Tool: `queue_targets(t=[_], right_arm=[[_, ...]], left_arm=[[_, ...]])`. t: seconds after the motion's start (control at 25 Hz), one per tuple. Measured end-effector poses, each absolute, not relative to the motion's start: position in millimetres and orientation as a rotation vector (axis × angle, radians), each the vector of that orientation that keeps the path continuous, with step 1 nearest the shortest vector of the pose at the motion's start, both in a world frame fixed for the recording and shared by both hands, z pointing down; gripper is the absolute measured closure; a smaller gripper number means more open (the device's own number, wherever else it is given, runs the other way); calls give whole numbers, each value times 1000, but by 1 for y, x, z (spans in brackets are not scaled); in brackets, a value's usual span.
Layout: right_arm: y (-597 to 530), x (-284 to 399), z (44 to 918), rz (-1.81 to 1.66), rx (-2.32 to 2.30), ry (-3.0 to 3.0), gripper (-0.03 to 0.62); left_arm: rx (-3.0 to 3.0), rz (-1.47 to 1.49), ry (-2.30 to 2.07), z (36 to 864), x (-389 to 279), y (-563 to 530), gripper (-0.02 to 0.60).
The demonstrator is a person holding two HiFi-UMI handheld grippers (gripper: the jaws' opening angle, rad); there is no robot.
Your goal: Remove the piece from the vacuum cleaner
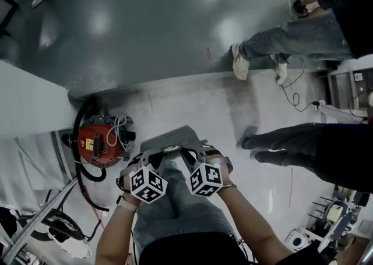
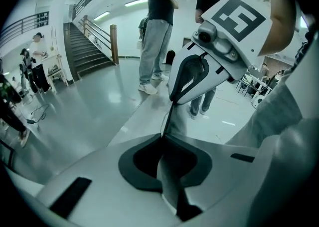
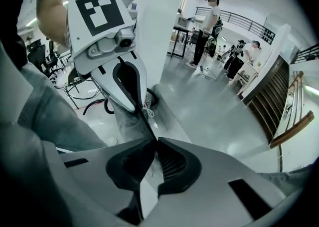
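The red vacuum cleaner (image 1: 98, 141) stands on the floor at the left of the head view, with a black hose (image 1: 78, 173) looped round it and a white cord (image 1: 118, 130) on top. Both grippers hang side by side over my jeans leg, to the right of the vacuum and apart from it. My left gripper (image 1: 152, 156) (image 2: 162, 138) has its tips together with nothing between them. My right gripper (image 1: 189, 154) (image 3: 154, 140) also has its tips touching and holds nothing. Each gripper view shows the other gripper close ahead; the hose (image 3: 94, 104) shows behind.
A white partition (image 1: 29, 101) stands left of the vacuum. A person in jeans (image 1: 285, 39) stands at the upper right, and another person's dark leg and shoe (image 1: 303, 147) reach in from the right. Cables and gear (image 1: 58, 229) lie at the lower left.
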State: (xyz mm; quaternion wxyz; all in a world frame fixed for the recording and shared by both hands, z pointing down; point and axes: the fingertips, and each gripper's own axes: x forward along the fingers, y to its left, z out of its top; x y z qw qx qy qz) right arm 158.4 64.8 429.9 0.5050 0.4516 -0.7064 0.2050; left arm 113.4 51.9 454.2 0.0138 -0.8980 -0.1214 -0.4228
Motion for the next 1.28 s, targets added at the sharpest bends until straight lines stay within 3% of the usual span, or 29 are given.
queue_targets(t=[0.64,1.28], right_arm=[[35,159,228,346,1182,-1799,551],[9,159,107,207,1245,-1829,551]], left_arm=[[-2777,-1256,-328,252,118,14,549],[-2752,-1087,-241,135,121,-15,549]])
